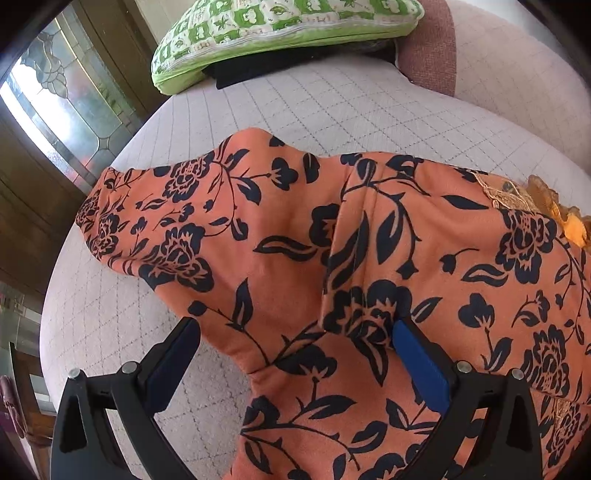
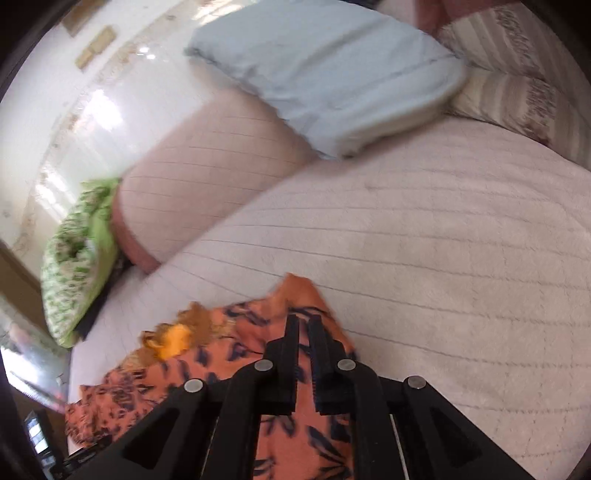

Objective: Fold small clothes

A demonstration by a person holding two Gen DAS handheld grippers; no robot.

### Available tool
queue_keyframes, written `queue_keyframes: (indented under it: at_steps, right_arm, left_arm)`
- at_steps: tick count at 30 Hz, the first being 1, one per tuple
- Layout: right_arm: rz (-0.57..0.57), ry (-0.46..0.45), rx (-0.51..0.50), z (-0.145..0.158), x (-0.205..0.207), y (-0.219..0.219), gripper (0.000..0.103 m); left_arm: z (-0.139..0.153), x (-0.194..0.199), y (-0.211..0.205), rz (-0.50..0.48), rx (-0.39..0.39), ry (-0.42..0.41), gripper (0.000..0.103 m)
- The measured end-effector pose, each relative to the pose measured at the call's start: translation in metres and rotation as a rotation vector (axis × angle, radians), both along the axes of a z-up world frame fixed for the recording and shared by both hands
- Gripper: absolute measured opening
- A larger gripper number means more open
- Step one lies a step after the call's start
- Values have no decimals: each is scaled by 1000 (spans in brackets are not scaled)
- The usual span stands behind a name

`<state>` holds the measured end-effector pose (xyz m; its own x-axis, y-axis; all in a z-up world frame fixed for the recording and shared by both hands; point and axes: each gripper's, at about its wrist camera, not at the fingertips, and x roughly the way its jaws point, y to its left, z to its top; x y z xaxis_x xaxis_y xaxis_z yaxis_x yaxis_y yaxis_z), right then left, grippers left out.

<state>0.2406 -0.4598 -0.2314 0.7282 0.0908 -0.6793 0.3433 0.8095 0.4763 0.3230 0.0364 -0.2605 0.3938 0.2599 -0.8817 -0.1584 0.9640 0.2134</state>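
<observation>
An orange garment with a dark blue flower print (image 1: 332, 258) lies partly folded on the pale quilted sofa seat (image 1: 295, 110). It has gold lace trim (image 1: 517, 192) at its right end. My left gripper (image 1: 295, 332) is open just above the cloth, its fingers on either side of a fold and holding nothing. In the right wrist view my right gripper (image 2: 303, 325) is shut on the orange garment (image 2: 207, 373) near its lace-trimmed edge (image 2: 173, 339). That view is blurred by motion.
A green and white patterned cushion (image 1: 280, 33) lies at the back of the seat over a dark cloth (image 1: 266, 70). A light blue pillow (image 2: 332, 70) and a striped cushion (image 2: 524, 96) lie on the sofa backrest. A glass door (image 1: 62, 99) stands at the left.
</observation>
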Motion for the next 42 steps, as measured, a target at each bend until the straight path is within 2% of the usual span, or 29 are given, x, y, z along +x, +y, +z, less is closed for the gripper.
queue_keyframes:
  at_steps: [1,3,5,6,9,12,14,17,19,21,22,23,25,27,31,34,37,39,42]
  right_arm:
    - [43,7,19,-2,8,4,8]
    - [58,50,29,-13,21,5,8]
    - [20,124,48,-29,29,-3,8]
    - [-17,169,68,-41,33,-14,5]
    - [-66,153,176,-53,29,-38,5]
    - [-78,139,129,-35,20,-34,8]
    - [-15,105,107,-19,14,-14,8]
    - [99,92,136,-9,3,22,8]
    - [163,139,115,-14,0,47,8]
    - [188,250,73,-31,2,66,8]
    - [199,311,63,-43,2,71,8]
    - [200,318,55,-47,-2,74,9]
    - [192,301,23,-40,-12,78,9]
    - [207,288,60,-34,-25,83,9]
    - [233,190,154,-28,-53,98,9]
    - [294,166,149,-24,-57,115,10]
    - [338,211,172,-34,-50,125,17]
    - [355,264,239,-53,-43,129,28]
    - [339,236,312,-63,-40,124,28]
  left_arm:
    - [1,-1,-1,-7,8,-4,103]
    - [-1,0,0,-9,3,-3,103]
    - [-1,1,6,6,-24,5,103]
    - [0,1,11,20,-30,7,103]
    - [4,4,32,59,-52,2,103]
    - [9,4,55,132,-85,-18,103]
    - [13,4,70,187,-75,-33,103]
    - [15,5,83,215,-104,-43,103]
    - [8,9,88,221,-114,-19,103]
    - [-8,14,91,222,-106,51,103]
    - [-13,15,91,222,-122,78,103]
    - [-12,13,95,236,-158,75,103]
    - [-6,10,105,248,-227,71,103]
    - [2,7,121,268,-289,47,103]
    - [13,-5,174,417,-308,-10,103]
    - [15,-17,218,531,-390,-50,103]
    - [10,-28,257,619,-476,-70,103]
    - [8,-34,277,662,-542,-100,103]
    - [7,-34,304,699,-597,-144,103]
